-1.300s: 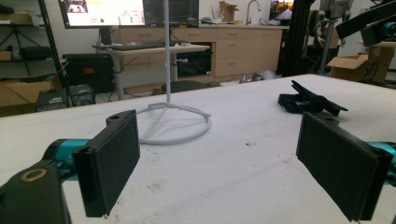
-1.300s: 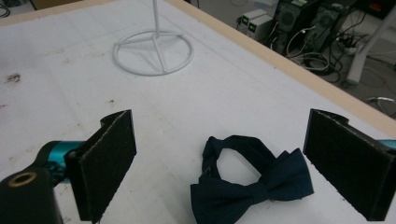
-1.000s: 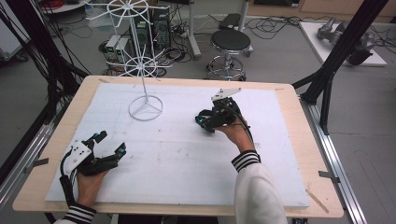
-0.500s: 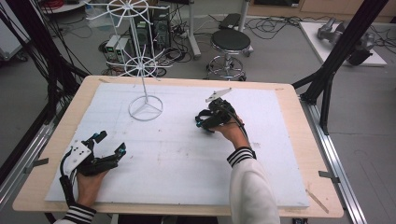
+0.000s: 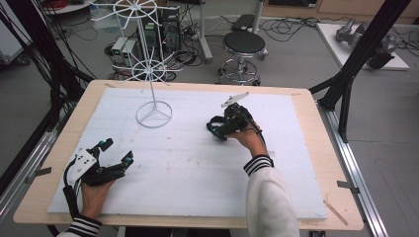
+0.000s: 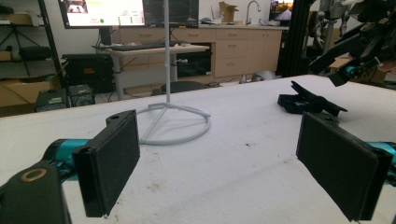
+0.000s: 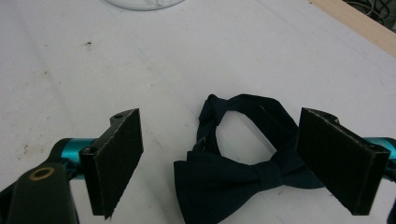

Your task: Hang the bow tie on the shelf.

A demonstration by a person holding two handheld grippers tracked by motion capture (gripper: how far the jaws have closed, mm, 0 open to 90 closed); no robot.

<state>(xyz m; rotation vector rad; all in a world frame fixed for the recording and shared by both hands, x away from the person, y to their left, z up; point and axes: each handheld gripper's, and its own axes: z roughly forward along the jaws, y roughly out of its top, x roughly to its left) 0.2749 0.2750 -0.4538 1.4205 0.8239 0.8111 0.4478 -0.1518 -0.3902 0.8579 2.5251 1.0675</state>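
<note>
White table, bow tie partly hidden behind right gripper

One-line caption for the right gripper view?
Right gripper open, jaws either side of a dark bow tie lying on the white table sheet.

Worktop: pale wood, nearly whole top covered by white foam sheet, wood rim exposed along all edges. Sheet showed small dark scuffs near middle. White wire stand stood on sheet toward far left corner, ring base flat on it, thin pole upright. Black bow tie lay flat on sheet right of centre, toward far edge, strap looped beside it, well apart from stand base.
</note>
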